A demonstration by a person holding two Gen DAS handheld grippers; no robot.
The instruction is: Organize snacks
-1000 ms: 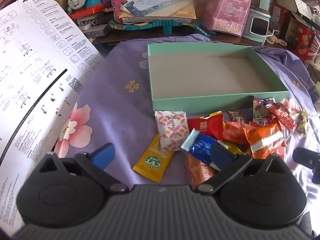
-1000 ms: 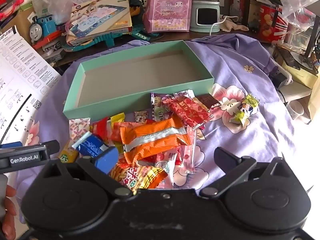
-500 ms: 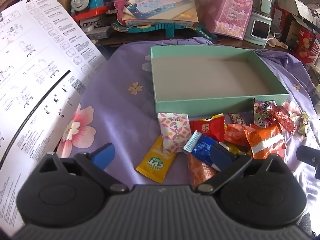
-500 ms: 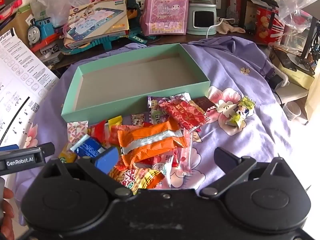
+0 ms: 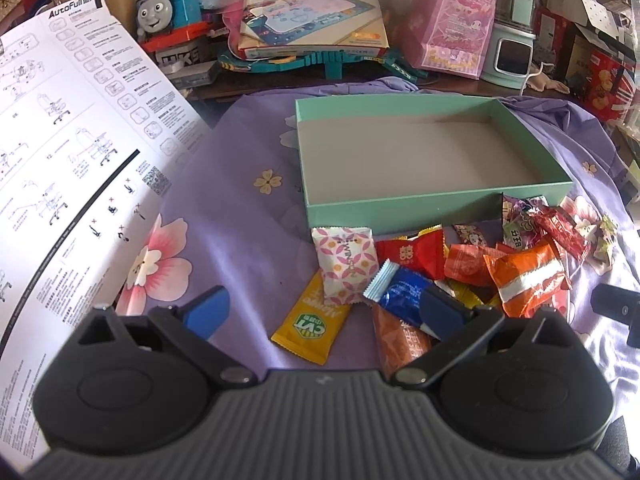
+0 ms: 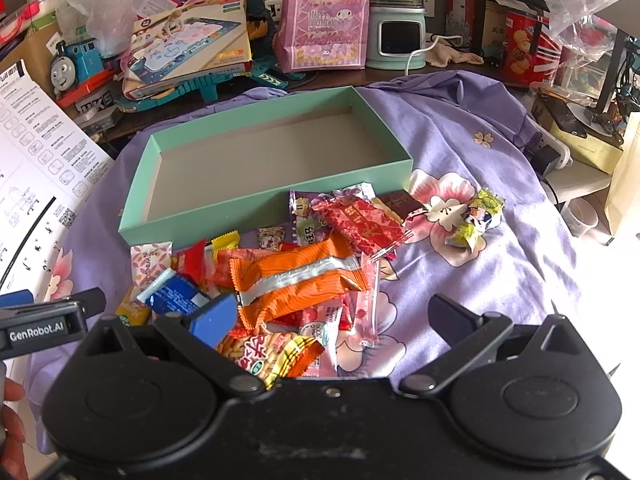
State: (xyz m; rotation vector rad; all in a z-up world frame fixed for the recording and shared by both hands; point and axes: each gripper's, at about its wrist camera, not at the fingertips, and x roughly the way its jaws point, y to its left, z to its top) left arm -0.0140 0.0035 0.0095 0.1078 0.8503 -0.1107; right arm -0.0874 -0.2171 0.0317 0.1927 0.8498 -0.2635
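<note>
A: L gripper (image 5: 326,306), what's it look like?
B: Black body w/ ribbed grey centre plate at frame bottom, two round black housings either side, silver pivot screws, blue pads on the fingers (image 5: 208,310).
A: R gripper (image 6: 332,316)?
B: Same build, all black, scuffed centre, a blue pad on the lower-left finger; the other finger looks black.
A: Markings?
B: "GenRobot.AI" in white on the L unit, at the right-wrist view's left edge. Hand (image 6: 12,432) lower left, mostly cropped.

Clutter beyond the tongs
Instruction sheet (image 5: 68,152) far left; toy train (image 5: 168,4), game box (image 5: 312,12), pink gift bag (image 6: 326,20) ahead.
</note>
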